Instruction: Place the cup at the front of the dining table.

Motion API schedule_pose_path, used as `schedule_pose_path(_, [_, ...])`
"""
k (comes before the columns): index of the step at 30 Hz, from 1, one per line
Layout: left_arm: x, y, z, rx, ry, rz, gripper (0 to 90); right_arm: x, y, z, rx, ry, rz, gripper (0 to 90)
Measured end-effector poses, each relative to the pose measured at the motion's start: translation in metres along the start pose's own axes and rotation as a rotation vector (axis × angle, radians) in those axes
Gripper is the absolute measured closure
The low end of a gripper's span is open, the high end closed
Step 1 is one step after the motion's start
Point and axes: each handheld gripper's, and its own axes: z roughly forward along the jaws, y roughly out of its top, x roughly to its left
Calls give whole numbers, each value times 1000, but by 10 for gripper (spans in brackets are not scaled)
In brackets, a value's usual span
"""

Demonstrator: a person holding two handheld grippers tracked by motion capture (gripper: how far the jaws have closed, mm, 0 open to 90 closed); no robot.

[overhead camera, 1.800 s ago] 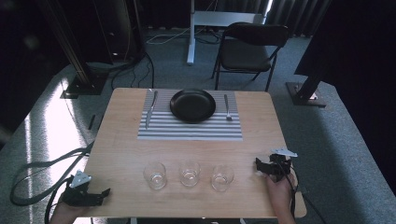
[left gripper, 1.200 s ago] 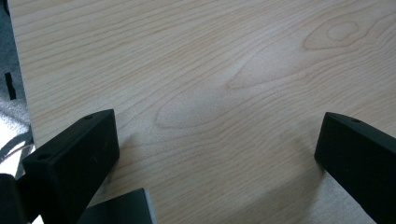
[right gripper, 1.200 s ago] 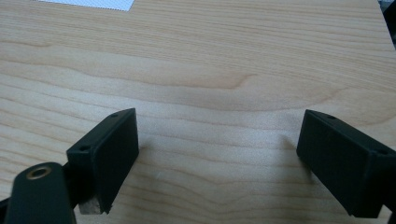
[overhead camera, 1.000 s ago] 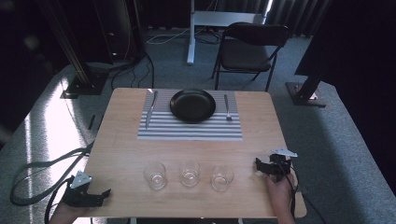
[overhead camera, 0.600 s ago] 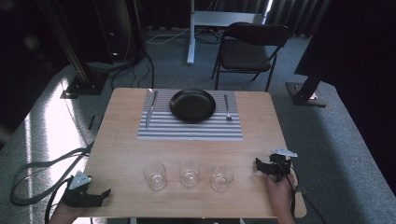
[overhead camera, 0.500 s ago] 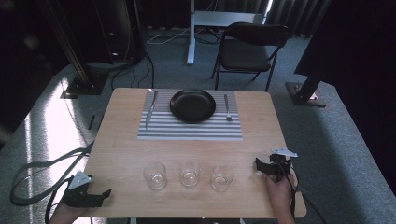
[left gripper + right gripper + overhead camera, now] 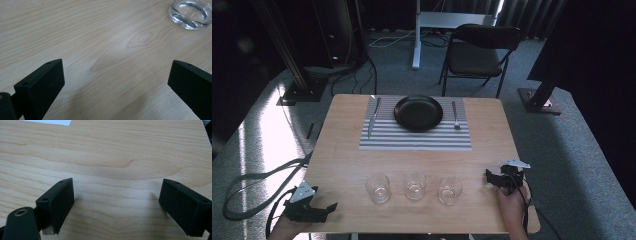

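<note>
Three empty clear glasses stand in a row near the table's front: left glass (image 7: 378,187), middle glass (image 7: 415,185), right glass (image 7: 450,189). Farther back a black plate (image 7: 418,113) sits on a striped placemat (image 7: 415,137), with a knife (image 7: 372,118) to its left and a fork (image 7: 455,116) to its right. My left gripper (image 7: 328,207) rests open at the front left corner; in the left gripper view it (image 7: 115,82) holds nothing, and a glass base (image 7: 191,13) shows at top right. My right gripper (image 7: 488,177) rests open at the front right, right of the glasses, and is empty (image 7: 117,202).
The wooden table (image 7: 342,165) has bare wood between the placemat and the glasses. A black folding chair (image 7: 479,52) stands behind the table. Cables (image 7: 257,182) lie on the carpet at the left. A dark stand base (image 7: 539,100) sits on the floor at the right.
</note>
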Motion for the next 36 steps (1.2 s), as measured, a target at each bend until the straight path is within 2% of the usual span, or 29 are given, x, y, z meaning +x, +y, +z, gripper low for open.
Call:
schedule_pose_path(6, [-6,6,2,-18,-43,13,11,0,0,0,0,0,0,122])
schedule_pose_path(9, [-10,9,3,-6,-55,27,11,0,0,0,0,0,0,122])
schedule_pose_path(15, [-15,14,7,-9,-84,45,11,0,0,0,0,0,0,122])
schedule_pose_path(21, [-24,24,9,-41,-129,74,11,0,0,0,0,0,0,122])
schedule_pose_path(24, [-30,29,11,-32,-156,94,12,0,0,0,0,0,0,122])
schedule_pose_path(27, [-32,31,12,-29,-155,101,11,0,0,0,0,0,0,122])
schedule_pose_path(30, [-40,38,17,-28,-179,131,11,0,0,0,0,0,0,122])
schedule_pose_path(33, [-41,39,18,-29,-179,136,12,0,0,0,0,0,0,122])
schedule_pose_path(36, [-45,44,21,-27,-202,151,14,0,0,0,0,0,0,122])
